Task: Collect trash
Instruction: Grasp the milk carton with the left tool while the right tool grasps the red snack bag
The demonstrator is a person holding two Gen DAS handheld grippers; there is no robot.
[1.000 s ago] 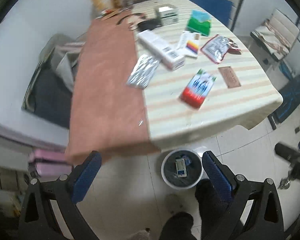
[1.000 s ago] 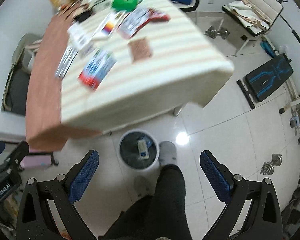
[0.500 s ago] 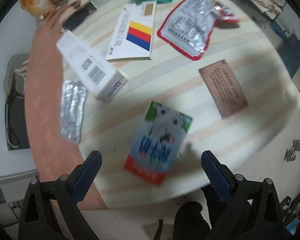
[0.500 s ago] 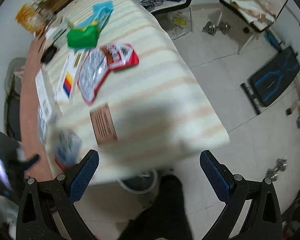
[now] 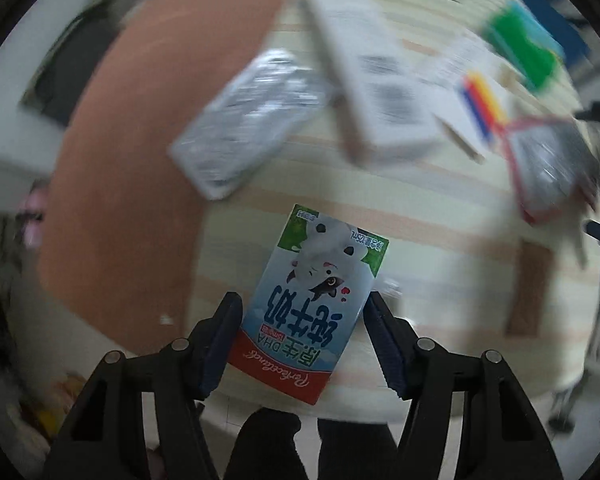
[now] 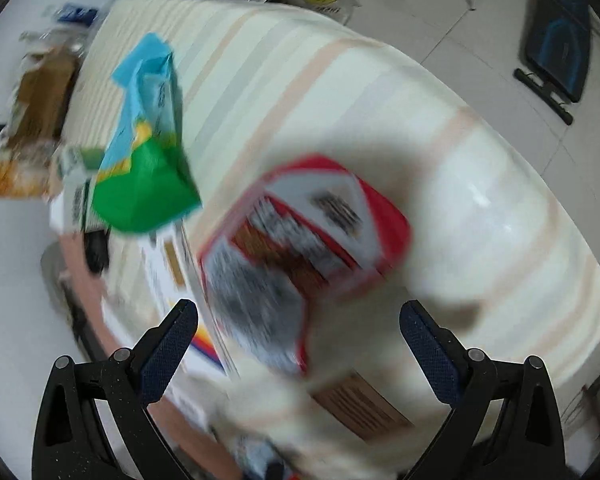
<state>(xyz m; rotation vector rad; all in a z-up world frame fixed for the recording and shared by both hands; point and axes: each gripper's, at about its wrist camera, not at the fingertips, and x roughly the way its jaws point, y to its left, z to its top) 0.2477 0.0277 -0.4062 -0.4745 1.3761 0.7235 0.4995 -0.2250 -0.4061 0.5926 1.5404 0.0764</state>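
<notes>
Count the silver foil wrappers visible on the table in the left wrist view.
2. One plain silver wrapper lies beside the brown cloth, left of the white box. One red-edged wrapper lies at the right. Blur may hide others.
</notes>
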